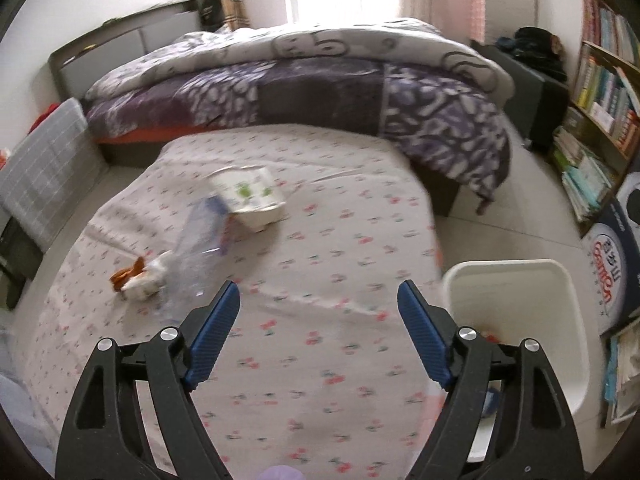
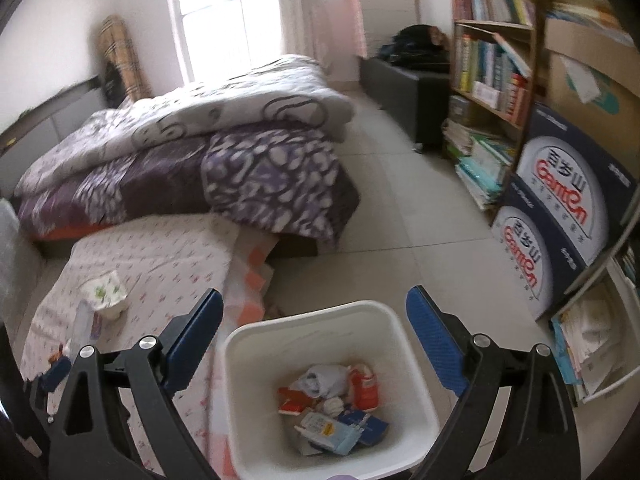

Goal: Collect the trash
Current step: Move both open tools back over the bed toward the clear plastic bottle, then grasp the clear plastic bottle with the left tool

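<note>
On the flowered bed sheet [image 1: 304, 352] lie a white paper cup with green print [image 1: 250, 196], a clear plastic bag [image 1: 196, 256] and a crumpled white and orange wrapper [image 1: 136, 280]. My left gripper [image 1: 318, 300] is open and empty, above the sheet, right of that trash. My right gripper [image 2: 314, 308] is open and empty, above the white bin [image 2: 248, 368], which holds several wrappers and packets [image 2: 336, 404]. The bin also shows in the left wrist view [image 1: 520, 292]. The cup shows in the right wrist view [image 2: 104, 292].
A purple and white quilt [image 1: 320, 80] is heaped at the bed's far end. A bookshelf [image 2: 488, 60] and stacked blue cartons [image 2: 560, 216] stand on the right. Tiled floor [image 2: 400, 216] lies between bed and shelf. A grey checked box [image 1: 44, 168] stands left of the bed.
</note>
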